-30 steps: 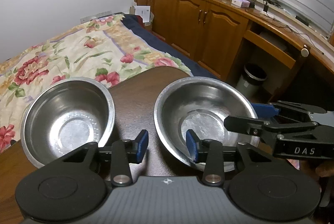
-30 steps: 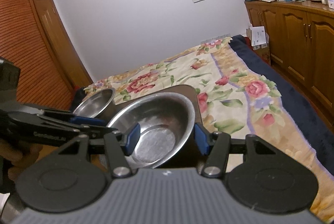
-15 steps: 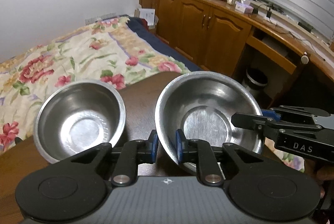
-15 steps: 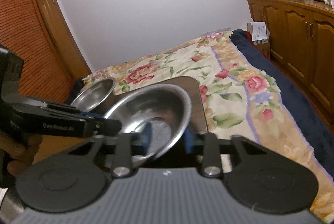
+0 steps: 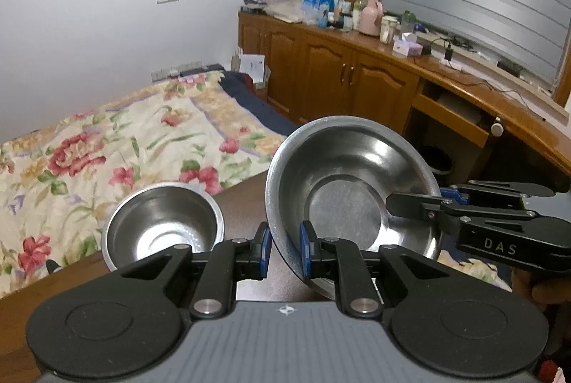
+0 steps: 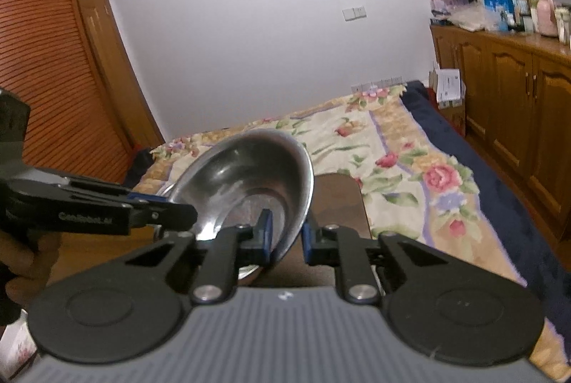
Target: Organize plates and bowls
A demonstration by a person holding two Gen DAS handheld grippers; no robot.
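Observation:
A large steel bowl (image 5: 342, 183) is lifted off the dark wooden table (image 5: 246, 201) and tilted. My left gripper (image 5: 283, 249) is shut on its near left rim. My right gripper (image 6: 285, 235) is shut on its opposite rim; the bowl also shows in the right wrist view (image 6: 249, 176). The right gripper shows from the side in the left wrist view (image 5: 442, 201). A smaller steel bowl (image 5: 162, 226) stands on the table to the left, apart from both grippers.
A bed with a floral cover (image 5: 117, 154) lies beyond the table. Wooden cabinets (image 5: 339, 79) with cluttered tops run along the right wall. A wooden wardrobe (image 6: 53, 79) stands at the left. The table edge (image 6: 360, 204) is just right of the bowl.
Both grippers closed on the large bowl's rims and raised it off the table, tilting it. The small bowl stayed on the table.

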